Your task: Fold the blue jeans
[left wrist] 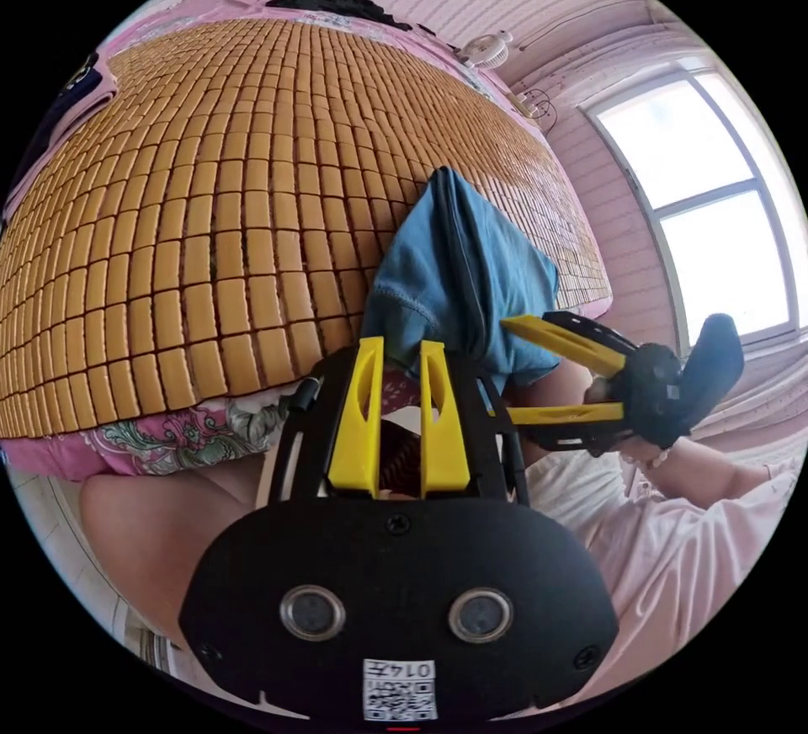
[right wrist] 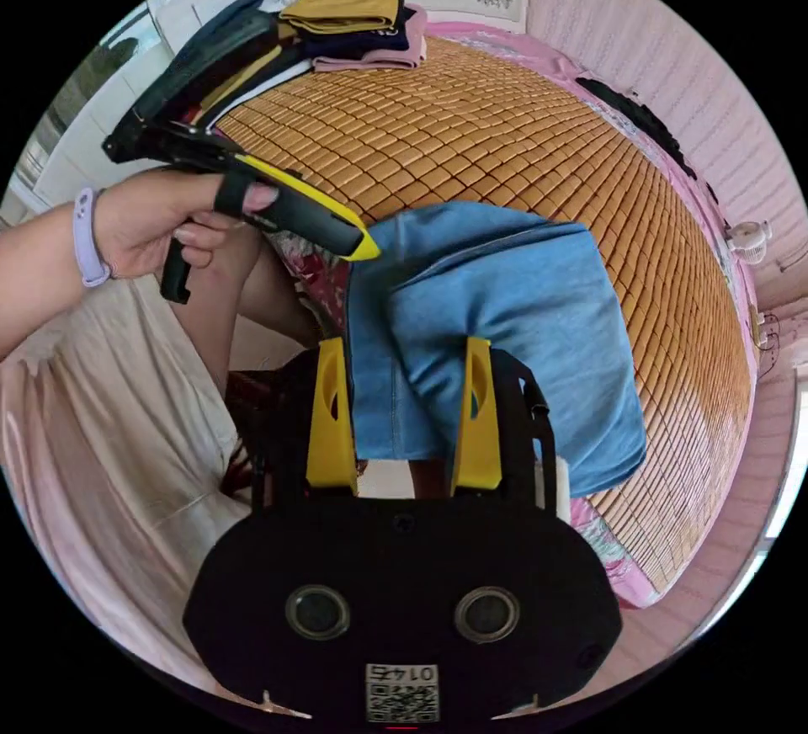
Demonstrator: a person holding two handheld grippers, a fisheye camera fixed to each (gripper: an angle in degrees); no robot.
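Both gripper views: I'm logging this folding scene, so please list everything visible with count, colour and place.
blue jeans: one, light blue, folded at the mat's near edge
bamboo mat: one, tan, covering the bed
bedsheet: one, pink floral, under the mat
folded clothes: one stack, mustard, navy, pink, at the far end of the bed
small fan: one, white, by the wall
window: one, bright, beside the bed
left gripper: yellow jaws open, jeans edge between
right gripper: yellow jaws open, straddling the jeans

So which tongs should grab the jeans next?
Probably the right tongs: their open jaws already straddle the folded blue jeans' hanging edge on the bamboo mat. The left tongs sit at the edge too, with less cloth between them.
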